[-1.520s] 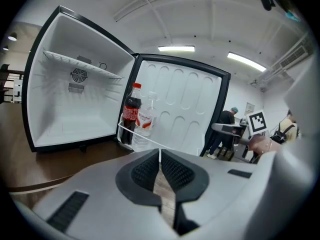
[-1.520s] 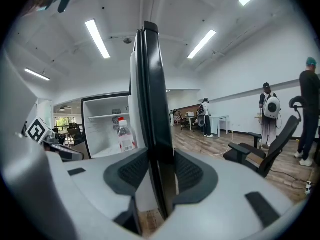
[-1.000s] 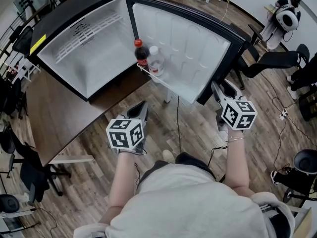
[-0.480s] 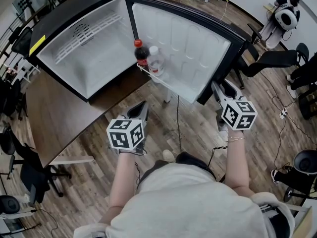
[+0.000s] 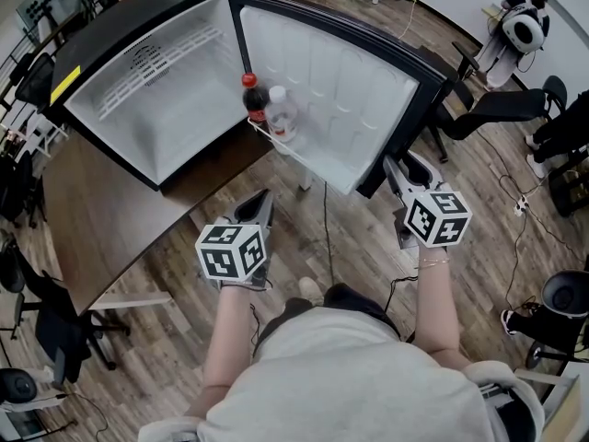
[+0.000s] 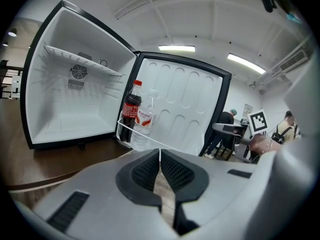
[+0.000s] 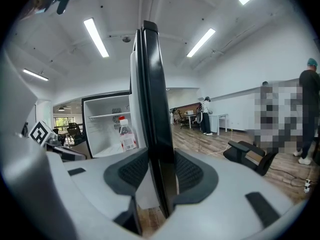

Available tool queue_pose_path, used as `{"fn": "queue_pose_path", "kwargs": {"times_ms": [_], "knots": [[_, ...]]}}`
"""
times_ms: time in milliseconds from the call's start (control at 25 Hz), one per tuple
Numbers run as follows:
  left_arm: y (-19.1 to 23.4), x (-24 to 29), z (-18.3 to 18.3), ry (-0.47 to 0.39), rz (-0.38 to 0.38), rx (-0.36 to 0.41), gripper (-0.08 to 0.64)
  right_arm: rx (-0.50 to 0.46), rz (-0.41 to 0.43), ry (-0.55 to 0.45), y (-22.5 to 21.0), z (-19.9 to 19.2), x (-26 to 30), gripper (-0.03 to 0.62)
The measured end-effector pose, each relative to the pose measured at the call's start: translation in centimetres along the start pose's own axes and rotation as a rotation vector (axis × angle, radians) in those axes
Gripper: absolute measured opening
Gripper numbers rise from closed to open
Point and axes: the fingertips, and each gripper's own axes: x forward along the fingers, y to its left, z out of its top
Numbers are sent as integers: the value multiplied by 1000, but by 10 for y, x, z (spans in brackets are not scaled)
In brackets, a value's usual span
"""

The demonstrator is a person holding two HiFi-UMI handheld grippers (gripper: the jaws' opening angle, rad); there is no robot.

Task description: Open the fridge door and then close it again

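Black mini-fridge door with white moulded inner liner (image 5: pixel 340 86) stands swung wide open, hinged at the right front corner of the black fridge cabinet with white empty interior (image 5: pixel 147 99). Right gripper (image 5: pixel 405 166) is clamped on the door's free black outer edge (image 7: pixel 155 129); both ribbed pads (image 7: pixel 191 171) press on it, one either side. Wire door rack holds a dark cola bottle with red cap (image 5: pixel 253 99) and a clear plastic water bottle (image 5: pixel 281 118), side by side and upright. The fridge sits on a dark brown wooden table (image 5: pixel 101 219). Left gripper (image 5: pixel 261 201) has jaws pressed together with nothing between them. It hangs over the wood-plank floor (image 5: pixel 350 238), just off the table edge and apart from the door.
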Motion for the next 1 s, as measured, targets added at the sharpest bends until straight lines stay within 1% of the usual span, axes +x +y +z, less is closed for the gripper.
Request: {"fn": "queue_pose_path", "kwargs": {"times_ms": [200,400,560,720,1000], "knots": [[-5,-9,-8,14,-15,-3,14,-4,41,23,17,-4,-9,161],[-8,-22,-12,18,-18,11,14,-49,78,51,40,-8,-18,156],[-12,-33,-19,12,-26,8,14,-56,124,50,63,-15,-27,155],[-16,-49,-27,12,-29,6,14,-76,191,64,93,-21,-36,153],[-7,-79,-38,1,5,-25,14,-112,310,54,154,-29,-39,154]]}}
